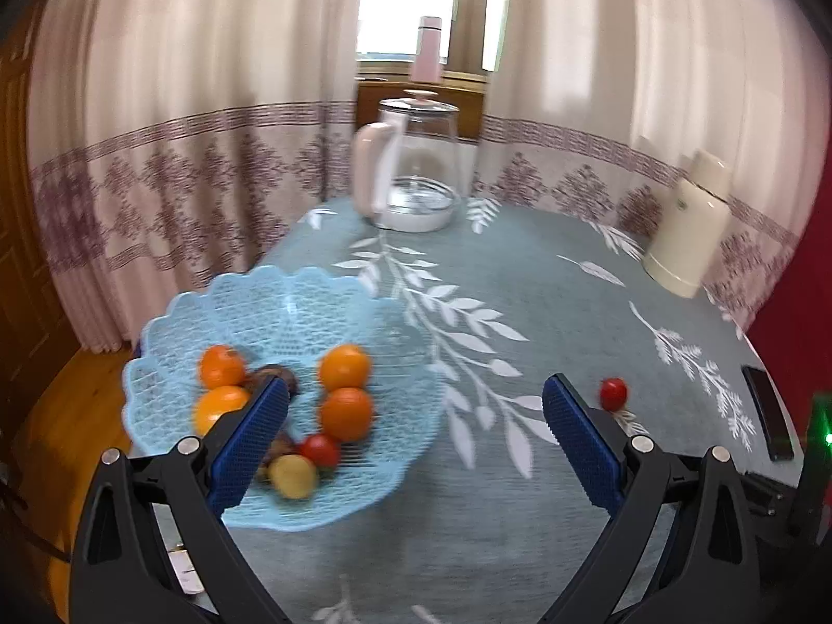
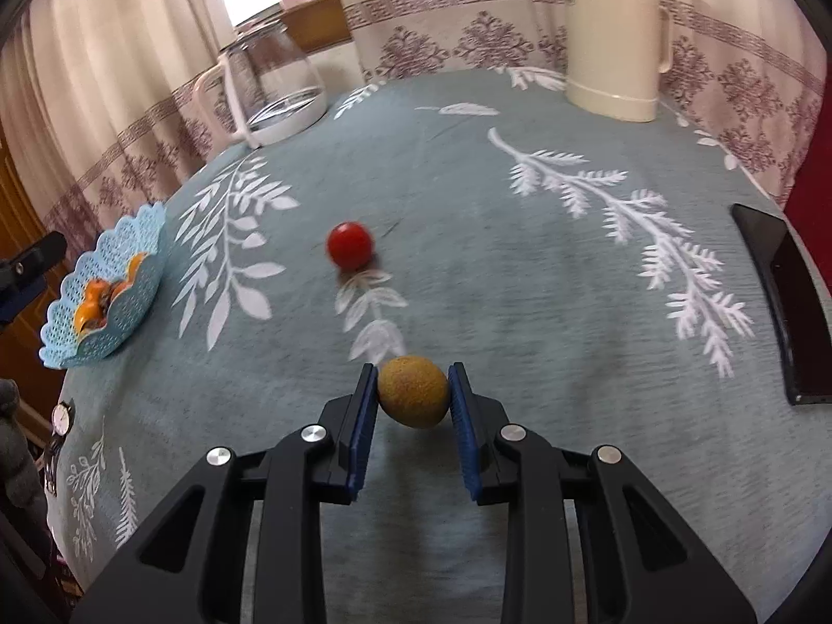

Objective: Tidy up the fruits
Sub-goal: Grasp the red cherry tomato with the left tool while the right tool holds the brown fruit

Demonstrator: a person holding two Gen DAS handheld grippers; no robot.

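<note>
Two blue pads of right hand-held gripper (image 2: 412,390) clamping kiwi (image 2: 413,391), left hand-held gripper (image 1: 416,405) spread wide, empty.

Your left finger (image 1: 249,442) covers most of a dark fruit (image 1: 281,375) in the basket (image 1: 156,364), so you cannot tell its kind. Beyond your right fingers (image 2: 359,431), the tomato (image 2: 350,244) is smeared; a dark flat object (image 2: 785,307) is cut off far right.
</note>
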